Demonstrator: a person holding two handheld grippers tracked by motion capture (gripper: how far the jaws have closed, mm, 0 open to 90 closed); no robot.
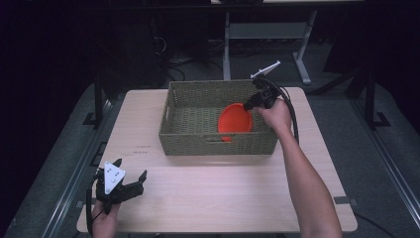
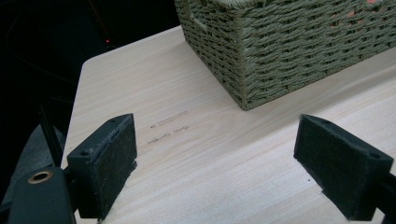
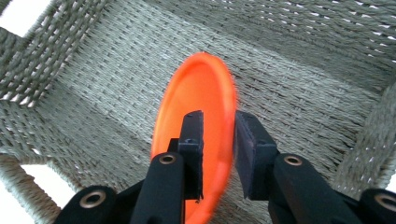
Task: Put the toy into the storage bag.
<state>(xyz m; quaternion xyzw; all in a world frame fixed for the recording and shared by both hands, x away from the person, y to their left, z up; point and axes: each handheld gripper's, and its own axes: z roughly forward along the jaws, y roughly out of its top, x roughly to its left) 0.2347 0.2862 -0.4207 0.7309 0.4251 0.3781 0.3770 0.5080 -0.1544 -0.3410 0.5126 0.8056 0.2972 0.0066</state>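
Observation:
An orange plate (image 1: 234, 121) stands tilted on edge inside a woven green basket (image 1: 218, 144) at the back middle of the wooden table (image 1: 208, 193). My right gripper (image 1: 246, 105) reaches into the basket from the right. In the right gripper view its jaws (image 3: 218, 135) close on the plate's rim (image 3: 196, 88), one pad on each face, above the basket floor (image 3: 303, 70). My left gripper (image 1: 131, 169) hovers near the table's front left corner, open and holding nothing. In the left gripper view its wide-apart jaws (image 2: 219, 163) face the basket's near corner (image 2: 280, 46).
Faint marks (image 1: 141, 148) show on the tabletop left of the basket. Bare wood stretches between the basket and the front edge. Beyond the table stand a metal frame (image 1: 228, 49) and cables on a dark floor.

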